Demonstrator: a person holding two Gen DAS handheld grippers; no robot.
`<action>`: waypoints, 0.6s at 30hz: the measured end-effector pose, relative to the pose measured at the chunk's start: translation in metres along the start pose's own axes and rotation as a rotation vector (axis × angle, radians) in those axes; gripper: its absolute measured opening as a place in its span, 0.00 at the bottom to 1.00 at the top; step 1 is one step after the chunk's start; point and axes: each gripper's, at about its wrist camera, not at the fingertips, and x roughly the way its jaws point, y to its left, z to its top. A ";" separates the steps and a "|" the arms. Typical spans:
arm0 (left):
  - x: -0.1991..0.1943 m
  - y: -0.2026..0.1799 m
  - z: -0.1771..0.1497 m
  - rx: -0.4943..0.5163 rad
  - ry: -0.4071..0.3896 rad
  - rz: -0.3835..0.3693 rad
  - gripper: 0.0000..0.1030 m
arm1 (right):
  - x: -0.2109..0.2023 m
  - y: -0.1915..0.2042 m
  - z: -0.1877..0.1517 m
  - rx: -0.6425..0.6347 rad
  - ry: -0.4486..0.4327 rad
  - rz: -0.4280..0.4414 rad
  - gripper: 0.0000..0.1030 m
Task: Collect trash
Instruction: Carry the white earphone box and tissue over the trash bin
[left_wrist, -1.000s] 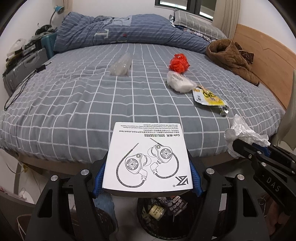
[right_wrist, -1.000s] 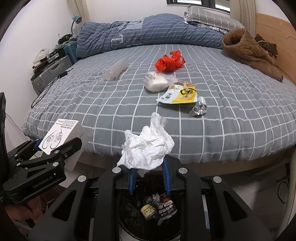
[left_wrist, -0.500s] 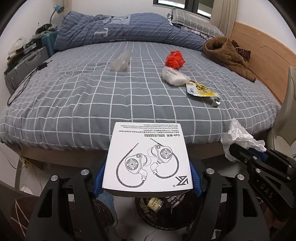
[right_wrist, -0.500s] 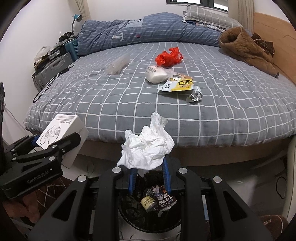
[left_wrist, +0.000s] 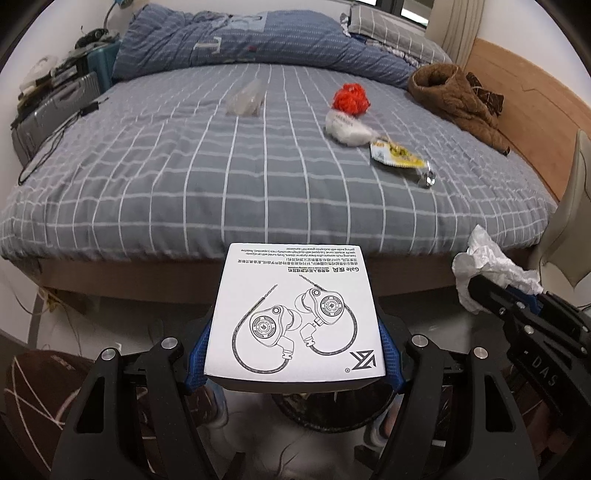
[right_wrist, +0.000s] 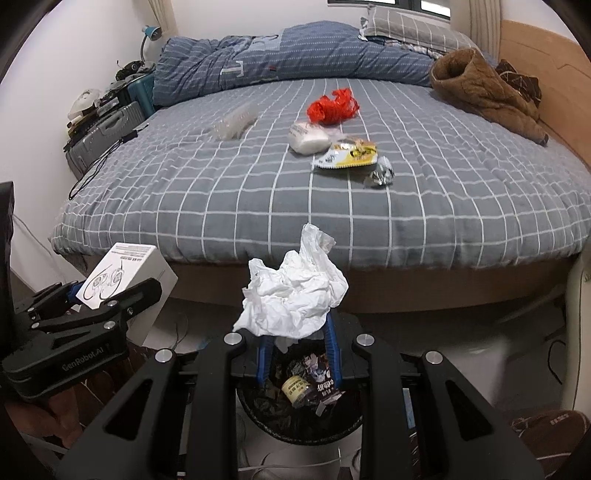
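Both my grippers loaded, over the bin.

My right gripper (right_wrist: 297, 350) is pinched tight on a crumpled tissue (right_wrist: 293, 295), soft and feather-light; my left gripper (left_wrist: 293, 354) clamps the stiff white earphone box (left_wrist: 295, 314) by its side walls. The trash bin (right_wrist: 295, 424) sits just beneath. Left on the bed (right_wrist: 221, 206): red bag (right_wrist: 332, 107), yellow wrapper (right_wrist: 347, 155), foil scrap (right_wrist: 380, 175), clear plastic (right_wrist: 234, 122); nothing blocks the drop.

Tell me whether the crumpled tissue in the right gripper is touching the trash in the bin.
Apart. The right wrist view shows the crumpled tissue pinched in the right gripper, with the bin and its trash lower down.
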 end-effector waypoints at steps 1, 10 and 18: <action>0.001 0.000 -0.002 0.000 0.005 -0.002 0.67 | 0.001 -0.001 -0.003 0.006 0.005 0.000 0.22; 0.030 0.001 -0.019 0.017 0.042 -0.003 0.67 | 0.031 -0.008 -0.026 0.026 0.068 0.000 0.22; 0.070 0.002 -0.021 0.029 0.098 -0.010 0.67 | 0.067 -0.005 -0.038 0.014 0.139 0.012 0.22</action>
